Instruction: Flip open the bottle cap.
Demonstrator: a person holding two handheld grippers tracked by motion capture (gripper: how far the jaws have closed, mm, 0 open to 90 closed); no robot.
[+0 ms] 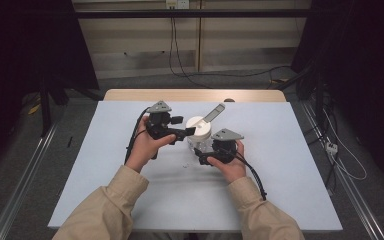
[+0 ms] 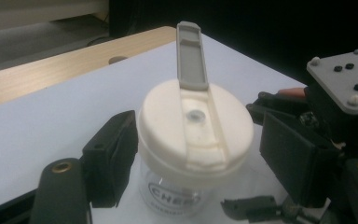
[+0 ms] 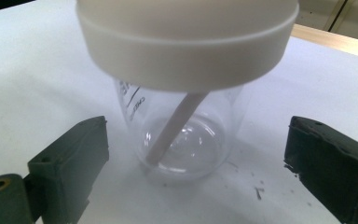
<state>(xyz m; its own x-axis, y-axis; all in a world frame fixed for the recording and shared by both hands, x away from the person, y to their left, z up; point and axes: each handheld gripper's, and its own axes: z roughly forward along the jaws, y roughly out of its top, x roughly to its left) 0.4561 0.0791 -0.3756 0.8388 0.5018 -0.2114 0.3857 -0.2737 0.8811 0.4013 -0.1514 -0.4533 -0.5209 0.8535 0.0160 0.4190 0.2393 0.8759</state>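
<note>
From my remote seat, I saw the table [image 1: 280, 190], covered by a pale sheet with a wooden strip along its far edge, taking up the middle of the high view. Two beige sleeves [image 1: 105, 210] came in from the bottom, each hand holding a gripper. The left gripper [image 1: 189, 131] sat left of centre with its jaws pointed right, and the right gripper [image 1: 202, 152] sat just beside it, nearer the person.

Between them stood the cup [image 1: 200, 137], a clear plastic tumbler resting upright on the sheet near the table's middle. Its white lid [image 2: 196, 133] was seated on top, and a grey flip tab [image 2: 192, 58] stood raised from the lid, tilting away.

In the left gripper view the jaws were spread, one on either side of the lid, the left one close against its rim; I could not tell whether it touched. In the right gripper view the jaws were parted wide on either side of the cup's clear body, well clear of it. A pale straw [image 3: 175, 128] slanted inside the cup.
</note>
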